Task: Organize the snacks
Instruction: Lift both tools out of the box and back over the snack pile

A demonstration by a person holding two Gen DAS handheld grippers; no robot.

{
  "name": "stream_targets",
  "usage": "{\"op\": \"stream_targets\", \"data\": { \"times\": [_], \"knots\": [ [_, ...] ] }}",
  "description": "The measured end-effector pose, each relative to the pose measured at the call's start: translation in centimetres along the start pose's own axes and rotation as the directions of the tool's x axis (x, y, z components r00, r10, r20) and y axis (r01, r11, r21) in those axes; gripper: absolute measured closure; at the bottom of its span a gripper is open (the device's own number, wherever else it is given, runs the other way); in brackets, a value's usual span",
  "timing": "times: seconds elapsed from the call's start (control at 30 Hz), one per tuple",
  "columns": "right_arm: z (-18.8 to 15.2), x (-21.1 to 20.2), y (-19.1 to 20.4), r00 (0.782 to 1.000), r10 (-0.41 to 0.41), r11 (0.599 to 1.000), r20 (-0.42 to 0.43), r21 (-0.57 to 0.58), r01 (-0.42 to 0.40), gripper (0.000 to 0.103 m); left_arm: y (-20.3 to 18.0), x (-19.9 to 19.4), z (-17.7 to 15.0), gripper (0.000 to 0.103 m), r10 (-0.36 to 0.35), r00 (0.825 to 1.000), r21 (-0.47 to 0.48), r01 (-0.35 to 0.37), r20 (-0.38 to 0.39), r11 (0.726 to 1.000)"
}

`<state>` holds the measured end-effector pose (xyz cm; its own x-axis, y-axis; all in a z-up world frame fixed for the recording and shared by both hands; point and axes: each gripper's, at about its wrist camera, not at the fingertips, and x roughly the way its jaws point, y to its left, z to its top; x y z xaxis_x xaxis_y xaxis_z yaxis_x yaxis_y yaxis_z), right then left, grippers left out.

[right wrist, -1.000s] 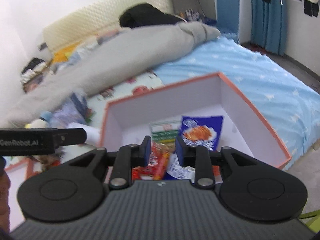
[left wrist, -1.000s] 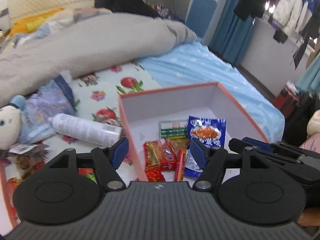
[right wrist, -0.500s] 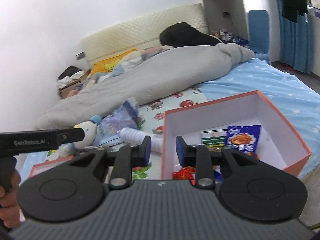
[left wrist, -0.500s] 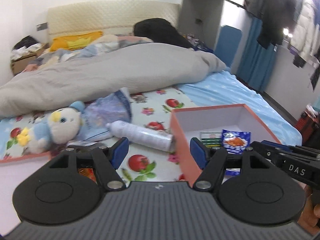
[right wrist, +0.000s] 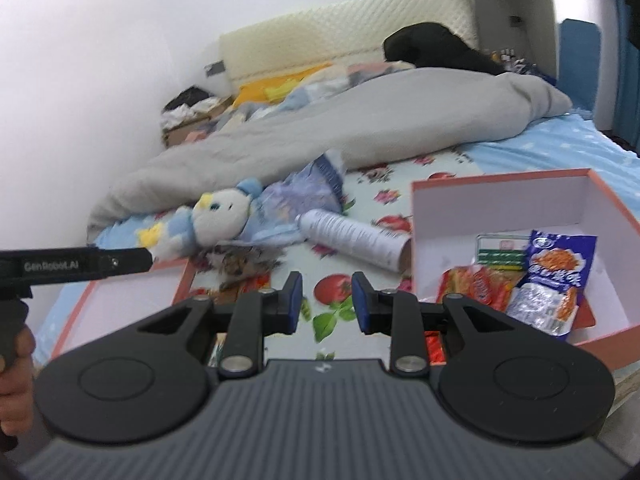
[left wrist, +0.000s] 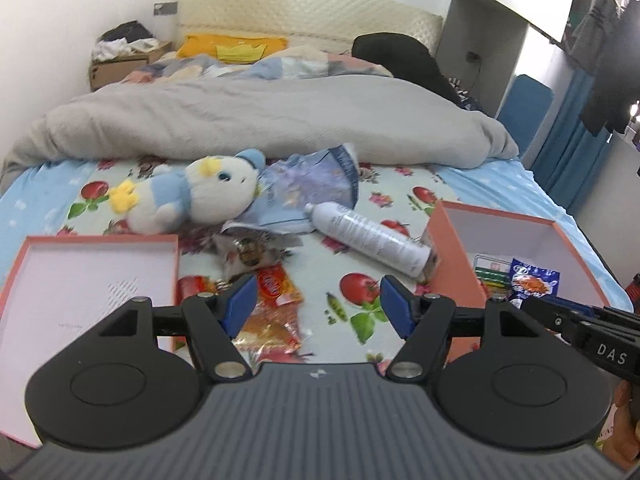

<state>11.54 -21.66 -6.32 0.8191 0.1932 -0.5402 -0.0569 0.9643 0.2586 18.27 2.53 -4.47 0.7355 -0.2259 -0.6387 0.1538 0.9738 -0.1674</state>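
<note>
Lying flat on the fruit-print sheet, the orange snack packet [left wrist: 276, 300] is found between the shallow lid [left wrist: 72, 280] and the deep box [right wrist: 520, 216], where 3 or so packets [right wrist: 556, 276] are already stowed. It is judged light, crinkly and slippery — best pinched at a sealed edge. The left gripper [left wrist: 316, 304] is held wide open and empty; the right gripper [right wrist: 326, 300] is narrowly parted, nothing gripped.

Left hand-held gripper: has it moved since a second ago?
Yes. The left hand-held gripper swung left, from over the orange box to over the loose snack packet.
</note>
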Motion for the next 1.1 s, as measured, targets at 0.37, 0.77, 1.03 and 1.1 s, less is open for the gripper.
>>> {"op": "stream_targets", "data": {
  "times": [0.37, 0.77, 1.03, 1.1],
  "knots": [
    [-0.7, 1.4, 1.5, 0.998, 0.051, 0.997, -0.021, -0.05, -0.052, 0.072, 2.3, 0.9, -1.4, 0.031, 0.034, 0.999, -0.063, -0.034, 0.003, 0.997],
    [-1.5, 2.8, 4.2, 0.993, 0.116, 0.987, -0.036, -0.107, -0.119, 0.072, 5.2, 1.3, -3.1, 0.031, 0.052, 0.999, -0.119, -0.052, -0.001, 0.992],
    [-1.7, 5.6, 4.6, 0.99, 0.122, 0.982, -0.074, -0.133, -0.131, 0.072, 6.9, 3.6, -3.9, 0.031, 0.023, 1.0, -0.147, -0.026, -0.019, 0.989],
    [-1.8, 6.7, 4.4, 0.988, 0.123, 0.982, -0.089, -0.136, -0.134, 0.072, 7.1, 4.6, -3.8, 0.031, 0.022, 0.999, -0.14, -0.025, -0.024, 0.99]
  ]
}}
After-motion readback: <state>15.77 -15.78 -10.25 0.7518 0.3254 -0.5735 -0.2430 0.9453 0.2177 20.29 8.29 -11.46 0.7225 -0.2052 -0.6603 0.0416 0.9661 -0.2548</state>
